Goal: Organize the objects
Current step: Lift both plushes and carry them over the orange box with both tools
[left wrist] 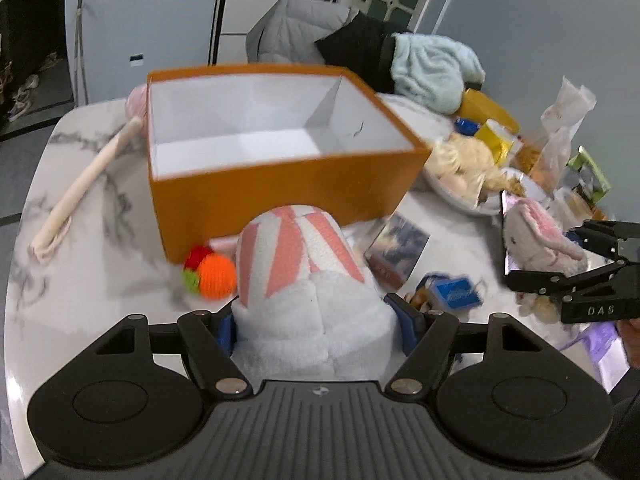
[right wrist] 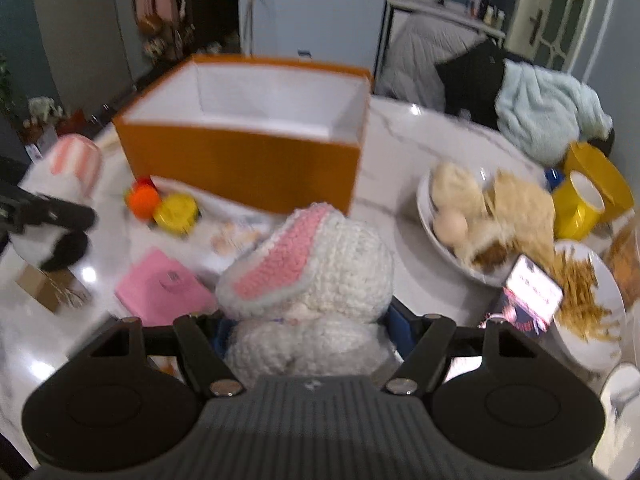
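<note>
- left gripper (left wrist: 316, 320) clamps white plush (left wrist: 308, 280), in front of orange box (left wrist: 280, 184)
- right gripper (right wrist: 308, 320) clamps crochet bunny (right wrist: 316, 256), also before box
- knit balls (left wrist: 210, 272) against the box's front wall

Both views motion-blurred. Left gripper (left wrist: 316, 326) fingertips buried behind the white plush rabbit (left wrist: 308, 280) — only blue pad edges show. Right gripper (right wrist: 308, 328), same: crocheted bunny (right wrist: 312, 264) covers the fingers. Orange box (left wrist: 256, 148) floor partly hidden by its near wall. Phone (right wrist: 534, 286) screen text unreadable. Right-side clutter — bags (left wrist: 560, 136), snacks — too smeared to identify.
</note>
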The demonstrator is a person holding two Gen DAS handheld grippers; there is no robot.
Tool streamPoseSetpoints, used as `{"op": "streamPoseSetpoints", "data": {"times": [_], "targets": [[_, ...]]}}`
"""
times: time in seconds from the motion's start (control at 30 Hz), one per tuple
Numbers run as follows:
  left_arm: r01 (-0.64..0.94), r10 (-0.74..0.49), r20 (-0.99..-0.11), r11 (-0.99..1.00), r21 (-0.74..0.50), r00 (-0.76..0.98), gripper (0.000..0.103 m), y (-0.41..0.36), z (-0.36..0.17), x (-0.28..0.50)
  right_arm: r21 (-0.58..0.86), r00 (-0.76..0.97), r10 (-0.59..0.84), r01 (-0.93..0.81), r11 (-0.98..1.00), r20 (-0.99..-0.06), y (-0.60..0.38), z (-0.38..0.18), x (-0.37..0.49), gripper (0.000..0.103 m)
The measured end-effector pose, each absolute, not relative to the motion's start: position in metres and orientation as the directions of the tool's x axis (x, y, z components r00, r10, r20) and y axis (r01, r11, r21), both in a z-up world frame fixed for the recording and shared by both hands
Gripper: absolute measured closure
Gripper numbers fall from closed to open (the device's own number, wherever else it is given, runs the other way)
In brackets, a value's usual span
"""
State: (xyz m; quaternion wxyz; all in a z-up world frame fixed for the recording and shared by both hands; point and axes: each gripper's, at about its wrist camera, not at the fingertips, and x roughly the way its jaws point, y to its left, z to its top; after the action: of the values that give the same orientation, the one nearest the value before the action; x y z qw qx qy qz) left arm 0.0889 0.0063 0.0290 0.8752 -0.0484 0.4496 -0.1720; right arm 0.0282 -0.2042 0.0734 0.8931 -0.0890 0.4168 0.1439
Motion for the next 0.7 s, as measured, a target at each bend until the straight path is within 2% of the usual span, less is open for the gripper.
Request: {"op": "streamPoseSetpoints", "data": {"times": [0.23, 0.43, 0.7], "targets": [[0.26, -0.309, -0.761, 0.947, -0.19, 0.57, 0.019, 0.007, 0.06, 0.116, -0.017, 0.641, 0.276, -0.412, 0.911, -0.716, -0.162, 0.105, 0.05, 0.029], [0.228, -0.239, -0.748, 0.966, -0.121, 0.619, 0.019, 0.01, 0.09, 0.149, -0.031, 0.689, 0.294, -0.418, 0.908, -0.662, -0.138, 0.142, 0.097, 0.029], [0.147, -0.181, -0.709, 0.983, -0.11, 0.681, 0.019, 0.008, 0.098, 0.203, 0.165, 0.736, 0.381, -0.352, 0.921, -0.559, -0.125, 0.179, 0.177, 0.029]]}}
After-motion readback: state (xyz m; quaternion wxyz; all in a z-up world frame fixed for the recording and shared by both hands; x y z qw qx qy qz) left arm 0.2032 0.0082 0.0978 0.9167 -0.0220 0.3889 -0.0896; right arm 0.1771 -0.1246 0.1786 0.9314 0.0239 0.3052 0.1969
